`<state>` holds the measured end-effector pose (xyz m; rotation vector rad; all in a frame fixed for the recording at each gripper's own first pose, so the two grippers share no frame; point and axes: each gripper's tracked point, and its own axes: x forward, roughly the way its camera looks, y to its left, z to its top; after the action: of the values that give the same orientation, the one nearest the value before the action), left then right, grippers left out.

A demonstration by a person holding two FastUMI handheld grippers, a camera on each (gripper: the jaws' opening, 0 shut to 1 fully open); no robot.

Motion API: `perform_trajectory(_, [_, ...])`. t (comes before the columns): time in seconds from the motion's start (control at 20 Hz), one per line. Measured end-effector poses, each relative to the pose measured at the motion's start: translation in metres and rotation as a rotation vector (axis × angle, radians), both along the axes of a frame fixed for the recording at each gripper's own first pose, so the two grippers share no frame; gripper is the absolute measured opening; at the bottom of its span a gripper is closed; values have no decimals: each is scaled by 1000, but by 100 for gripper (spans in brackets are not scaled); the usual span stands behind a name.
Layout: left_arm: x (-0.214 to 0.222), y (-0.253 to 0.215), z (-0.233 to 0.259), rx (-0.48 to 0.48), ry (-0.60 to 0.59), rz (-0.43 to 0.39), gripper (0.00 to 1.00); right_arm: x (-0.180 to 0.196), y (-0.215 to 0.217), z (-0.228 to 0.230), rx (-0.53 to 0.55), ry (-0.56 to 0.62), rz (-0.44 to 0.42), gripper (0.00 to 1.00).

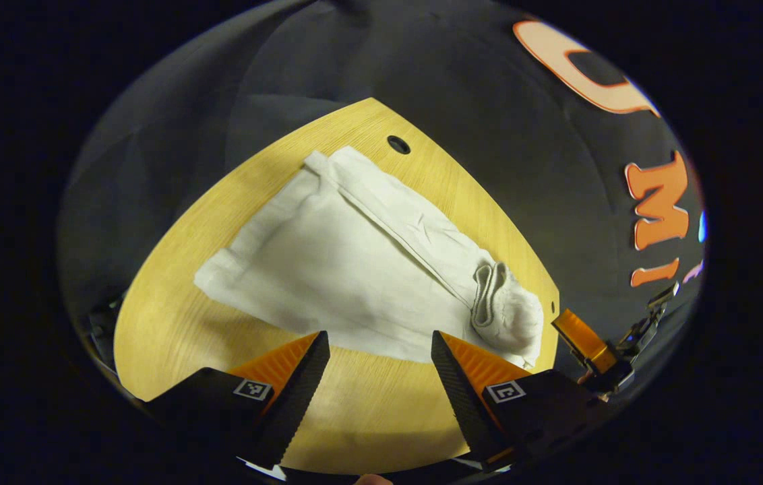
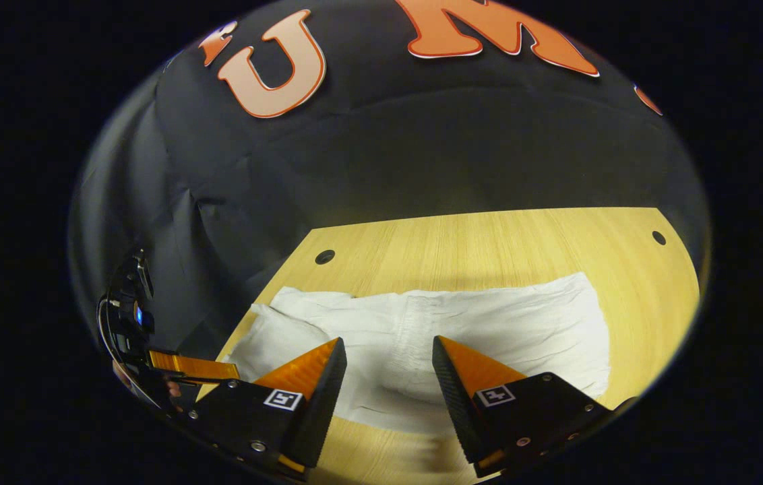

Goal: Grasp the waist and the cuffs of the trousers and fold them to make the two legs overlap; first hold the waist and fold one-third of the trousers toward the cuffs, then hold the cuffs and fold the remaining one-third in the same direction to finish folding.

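- Wooden table (image 1: 368, 417), pale and grained, spread under everything in both views, with small round holes (image 1: 398, 144) near its far edge; two more such holes apparent in the right gripper view, one at each far corner.
- Booth wall of black cloth (image 2: 422, 135) rising behind the table in both views.
- White trousers (image 1: 327, 269) lying flat on the table, spread wide, with a long seam running across the fabric in the left gripper view and a gathered, elastic-looking waist (image 1: 489, 300) bunched at the end nearest the table's right edge there.
- Same trousers (image 2: 489, 330) seen in the right gripper view as a broad white band across the near part of the table, creased, with a puckered strip down the middle.
- Left gripper (image 1: 380, 357) held above the near edge of the trousers, fingers spread wide apart, nothing between them, no contact with the cloth visible.
- Right gripper (image 2: 388, 364) poised over the middle of the trousers, fingers likewise parted and empty; touching or just above the fabric, cannot tell.
- Other gripper glimpsed at the margin of each view: off the table's right edge in the left gripper view, at the lower left in the right gripper view.
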<state>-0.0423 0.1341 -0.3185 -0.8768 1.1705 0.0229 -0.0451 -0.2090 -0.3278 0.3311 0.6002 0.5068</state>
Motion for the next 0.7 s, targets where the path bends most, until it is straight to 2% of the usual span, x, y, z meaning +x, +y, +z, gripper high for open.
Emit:
perform_trajectory(0.05, [-1, 1, -6, -28, 21, 49, 97, -1, -4, 1, -5, -2, -10, 81])
perform_trajectory(0.1, [-2, 3, -15, -52, 44, 88, 99, -2, -10, -1, -12, -3, -22, 84])
perform_trajectory(0.15, [-5, 7, -21, -68, 63, 123, 96, -2, -20, 0, -19, -4, -37, 85])
perform_trajectory(0.25, [-12, 15, -26, -103, 79, 184, 100, 0, -36, 3, -24, -13, -74, 86])
perform_trajectory(0.3, [-13, 19, -29, -120, 79, 216, 96, 0, -45, 5, -23, -18, -88, 86])
perform_trajectory(0.35, [-13, 23, -35, -131, 89, 244, 100, 0, -53, 6, -30, -20, -93, 86])
perform_trajectory(0.45, [-15, 29, -43, -147, 100, 298, 100, 2, -73, 6, -56, -26, -117, 88])
perform_trajectory(0.6, [-9, 38, -46, -180, 72, 365, 100, 4, -104, 14, -75, -50, -170, 92])
perform_trajectory(0.7, [-2, 40, -47, -210, 35, 425, 96, 4, -121, 20, -71, -60, -205, 94])
